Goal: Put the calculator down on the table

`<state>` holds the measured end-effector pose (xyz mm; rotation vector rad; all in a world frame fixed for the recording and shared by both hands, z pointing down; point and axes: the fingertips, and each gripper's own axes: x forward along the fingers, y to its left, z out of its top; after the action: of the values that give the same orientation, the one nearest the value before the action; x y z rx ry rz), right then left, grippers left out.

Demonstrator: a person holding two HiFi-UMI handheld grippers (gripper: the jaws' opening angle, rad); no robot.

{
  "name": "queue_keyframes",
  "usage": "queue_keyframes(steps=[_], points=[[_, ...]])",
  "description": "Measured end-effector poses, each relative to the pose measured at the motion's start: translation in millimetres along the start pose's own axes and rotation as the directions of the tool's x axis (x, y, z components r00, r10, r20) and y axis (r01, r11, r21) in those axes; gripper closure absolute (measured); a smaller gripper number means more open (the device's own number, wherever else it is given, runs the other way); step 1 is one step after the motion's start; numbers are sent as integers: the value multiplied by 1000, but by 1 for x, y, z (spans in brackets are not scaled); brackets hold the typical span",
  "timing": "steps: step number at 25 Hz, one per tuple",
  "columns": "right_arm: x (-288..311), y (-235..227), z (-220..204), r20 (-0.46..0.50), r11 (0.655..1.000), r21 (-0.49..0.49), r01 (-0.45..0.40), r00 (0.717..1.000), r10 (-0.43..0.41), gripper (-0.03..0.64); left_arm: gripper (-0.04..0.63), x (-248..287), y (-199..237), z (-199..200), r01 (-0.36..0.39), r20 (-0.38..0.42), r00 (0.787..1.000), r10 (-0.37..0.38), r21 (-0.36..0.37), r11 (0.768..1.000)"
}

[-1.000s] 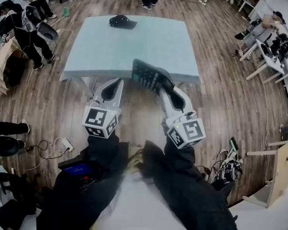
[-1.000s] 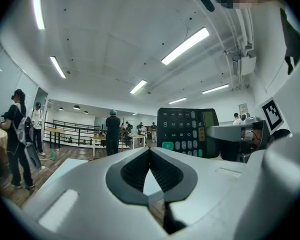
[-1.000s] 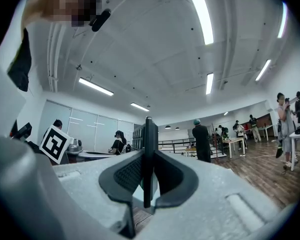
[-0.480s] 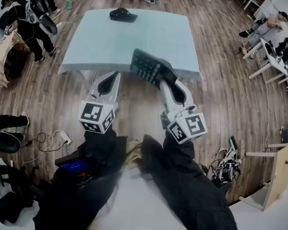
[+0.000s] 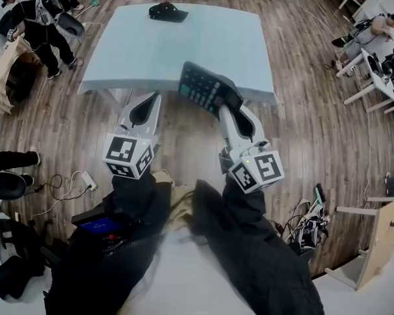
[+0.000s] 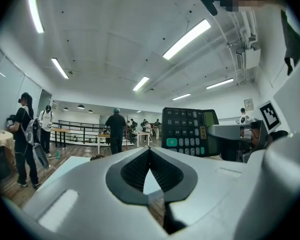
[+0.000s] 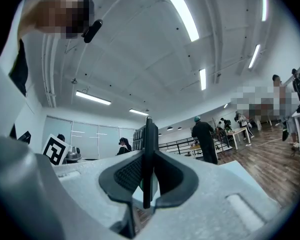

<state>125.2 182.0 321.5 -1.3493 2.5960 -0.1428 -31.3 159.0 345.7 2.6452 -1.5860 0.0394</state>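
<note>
- Gripping the calculator [image 5: 203, 89] in the right gripper [image 5: 230, 109], jaws drawn narrow onto its thin body; seen edge-on as a dark upright strip [image 7: 149, 134] pinched between the pads in the right gripper view.
- Holding it in the air above the near edge of the table [image 5: 184, 44], toward the near right corner, tilted, keys turned up and toward the left gripper [image 5: 144, 105]; by the look of it, not resting on the top anywhere.
- Carrying nothing on the left: tips pressed together with no thing between them, poised just short of the table's near edge, beside the calculator but apart from it.
- Sharing the top with only a dark cap [image 5: 167, 10] at the far edge, well apart from the calculator, with bare surface between the two.
- Judged about midway: pickup and carry done, set-down not yet begun.
- Left to do: reach further in over the top, level the calculator, lower it until flat on the surface, then part the jaws and draw back.
- Worth watching: pinched at one end only, so likely to tip or slap down if let go while tilted or hanging over the near edge.
</note>
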Motion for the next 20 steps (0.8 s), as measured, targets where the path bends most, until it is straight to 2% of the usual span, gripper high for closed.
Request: queue_keyframes(steps=[13, 20], points=[[16, -9, -7, 0, 1000, 11, -4, 1000, 4, 565, 597, 17, 9, 0, 9, 15, 1000, -9, -4, 1000], [59, -23, -12, -5, 1000, 6, -14, 1000, 14, 565, 597, 48, 41, 4, -6, 30, 1000, 7, -10, 1000]])
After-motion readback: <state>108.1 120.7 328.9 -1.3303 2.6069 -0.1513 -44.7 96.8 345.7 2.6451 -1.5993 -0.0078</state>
